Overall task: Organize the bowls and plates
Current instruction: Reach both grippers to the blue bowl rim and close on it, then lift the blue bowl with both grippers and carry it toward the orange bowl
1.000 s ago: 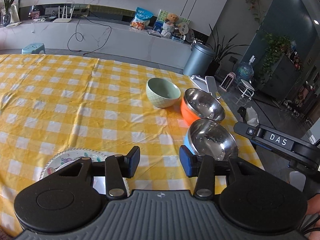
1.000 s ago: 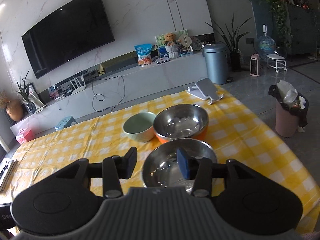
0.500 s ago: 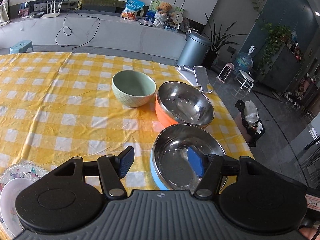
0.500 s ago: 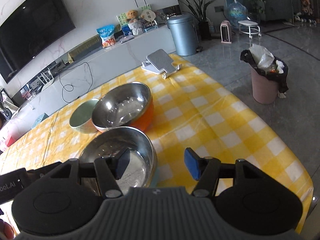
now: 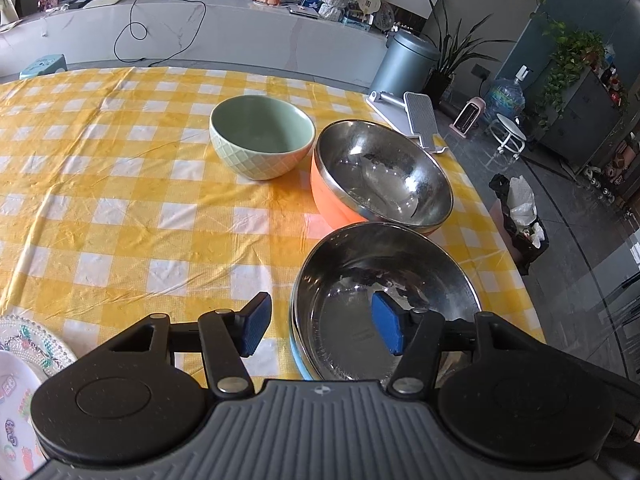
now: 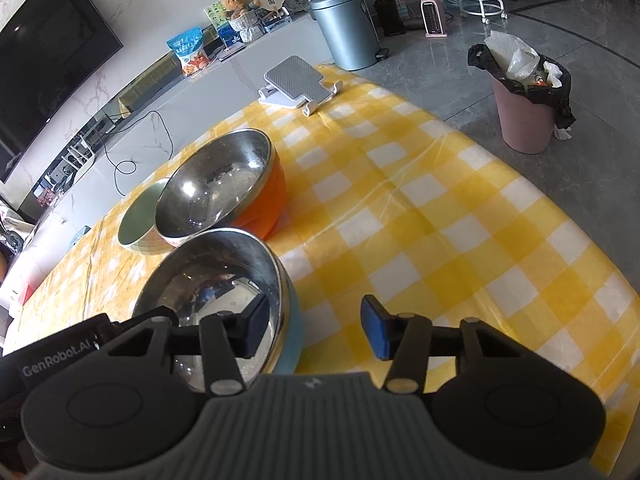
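A steel bowl with a blue outside (image 5: 384,280) sits nearest on the yellow checked table; it also shows in the right wrist view (image 6: 224,272). My left gripper (image 5: 320,328) is open, straddling its left rim, one pad inside. My right gripper (image 6: 312,326) is open, straddling its right rim, one pad inside. Behind stand a steel bowl with an orange outside (image 5: 380,176) (image 6: 224,188) and a green ceramic bowl (image 5: 262,136) (image 6: 140,216). Patterned plates (image 5: 20,360) lie at the left wrist view's lower left.
A grey phone stand (image 6: 298,84) (image 5: 416,116) sits at the table's far corner. The table edge (image 6: 540,184) curves close on the right, with a pink bin (image 6: 524,96) on the floor beyond. The left gripper's body (image 6: 60,356) is at the right wrist view's lower left.
Both grippers have moved in on the blue steel bowl, now straddling opposite rims. The left gripper swung right, away from the plates. The bowls have not moved.
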`<state>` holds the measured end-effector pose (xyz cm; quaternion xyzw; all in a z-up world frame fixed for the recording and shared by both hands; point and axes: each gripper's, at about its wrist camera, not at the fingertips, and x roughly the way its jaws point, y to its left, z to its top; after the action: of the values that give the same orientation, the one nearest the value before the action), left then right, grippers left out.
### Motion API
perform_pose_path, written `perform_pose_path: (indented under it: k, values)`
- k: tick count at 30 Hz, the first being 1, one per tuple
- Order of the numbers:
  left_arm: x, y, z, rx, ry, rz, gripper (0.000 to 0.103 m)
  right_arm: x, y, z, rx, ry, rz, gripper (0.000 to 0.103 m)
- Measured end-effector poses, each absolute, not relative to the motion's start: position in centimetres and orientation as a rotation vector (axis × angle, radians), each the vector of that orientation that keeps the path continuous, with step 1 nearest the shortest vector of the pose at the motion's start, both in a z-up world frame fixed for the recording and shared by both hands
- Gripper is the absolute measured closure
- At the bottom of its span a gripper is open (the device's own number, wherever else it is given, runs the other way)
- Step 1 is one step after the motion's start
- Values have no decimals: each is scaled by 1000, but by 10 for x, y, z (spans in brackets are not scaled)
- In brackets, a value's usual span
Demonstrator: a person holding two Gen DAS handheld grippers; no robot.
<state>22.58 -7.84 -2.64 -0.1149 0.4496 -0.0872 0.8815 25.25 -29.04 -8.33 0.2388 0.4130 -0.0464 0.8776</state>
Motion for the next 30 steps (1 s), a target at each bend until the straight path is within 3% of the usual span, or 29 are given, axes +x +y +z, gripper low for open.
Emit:
perform_pose_path:
  k: [10, 15, 30]
  values:
    - [231, -91, -31, -163, 958, -153, 73, 254, -286, -84, 519, 851, -42, 91]
    - [232, -91, -31, -121, 970, -128, 92, 254, -283, -83, 499, 847, -43, 92]
    - [209, -70, -11, -143, 930, -108, 94, 240, -275, -71, 494, 821, 21, 94]
